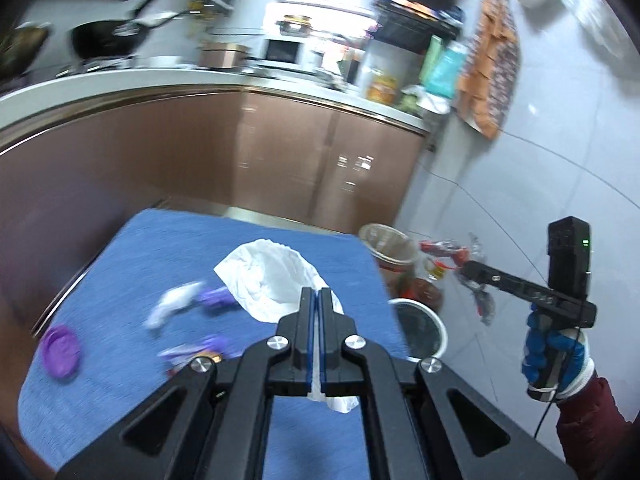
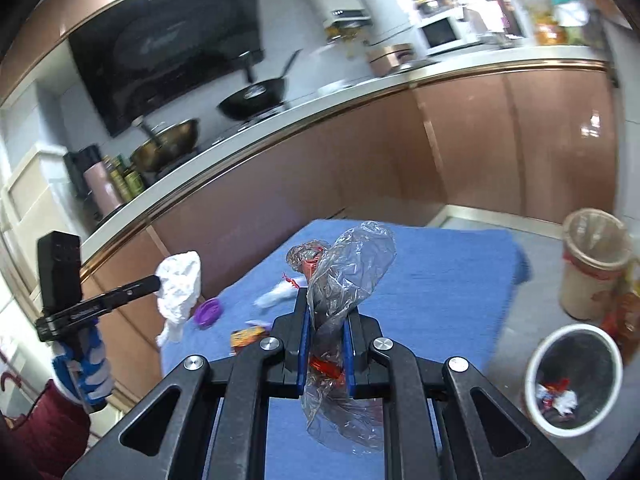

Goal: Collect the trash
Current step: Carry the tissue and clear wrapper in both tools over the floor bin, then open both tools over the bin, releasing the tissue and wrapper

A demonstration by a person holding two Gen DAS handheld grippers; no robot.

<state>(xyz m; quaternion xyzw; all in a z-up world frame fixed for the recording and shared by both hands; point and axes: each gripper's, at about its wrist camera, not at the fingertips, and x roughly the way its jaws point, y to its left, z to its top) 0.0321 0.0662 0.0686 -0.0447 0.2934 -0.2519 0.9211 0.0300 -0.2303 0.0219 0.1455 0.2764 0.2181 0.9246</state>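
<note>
My left gripper (image 1: 319, 294) is shut on a crumpled white paper napkin (image 1: 268, 276) and holds it above the blue-clothed table (image 1: 136, 240); it also shows in the right wrist view (image 2: 178, 286). My right gripper (image 2: 326, 300) is shut on a clear plastic wrapper with red print (image 2: 348, 264), held above the table; it shows in the left wrist view (image 1: 452, 254) over the floor. A white-rimmed trash bin (image 2: 574, 380) with some scraps stands on the floor to the right. A purple lid (image 1: 60, 350), a white wrapper (image 1: 174, 302) and purple wrappers (image 1: 216, 298) lie on the cloth.
A tall beige bin (image 2: 592, 260) lined with a bag stands beyond the trash bin, with a bottle beside it. Brown kitchen cabinets (image 2: 360, 152) and a counter with pans run behind the table. A grey tiled floor lies to the right.
</note>
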